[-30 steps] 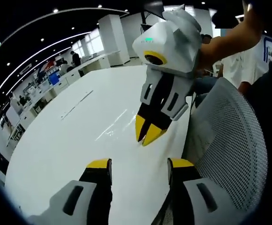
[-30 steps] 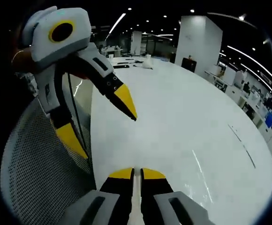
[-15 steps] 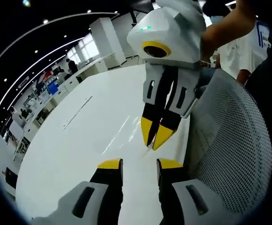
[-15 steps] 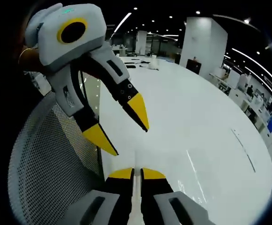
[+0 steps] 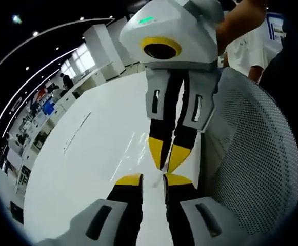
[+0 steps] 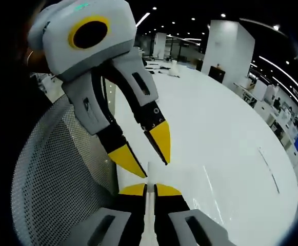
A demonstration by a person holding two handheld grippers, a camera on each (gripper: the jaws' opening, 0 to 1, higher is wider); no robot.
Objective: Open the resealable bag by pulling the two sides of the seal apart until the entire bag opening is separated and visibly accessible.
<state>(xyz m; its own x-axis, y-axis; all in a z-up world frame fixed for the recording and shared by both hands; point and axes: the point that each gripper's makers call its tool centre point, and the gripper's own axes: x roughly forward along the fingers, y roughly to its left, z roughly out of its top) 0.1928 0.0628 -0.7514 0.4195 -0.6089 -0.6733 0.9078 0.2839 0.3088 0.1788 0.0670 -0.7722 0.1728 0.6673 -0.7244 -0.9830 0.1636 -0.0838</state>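
1. Between the jaws of the right claw (image 6: 150,188), a thin pale edge stands up; I judge it is the seal side of the clear bag (image 6: 149,173). This claw is closed on it.
2. Just above, the left claw (image 6: 151,163) points down at the same edge, tip to tip with the right claw, its jaws narrow but not closed.
3. Both claws hang over the near edge of the white table (image 6: 215,128), beside a mesh chair (image 5: 251,154).
4. Next, the left claw probably has to pinch the other side.
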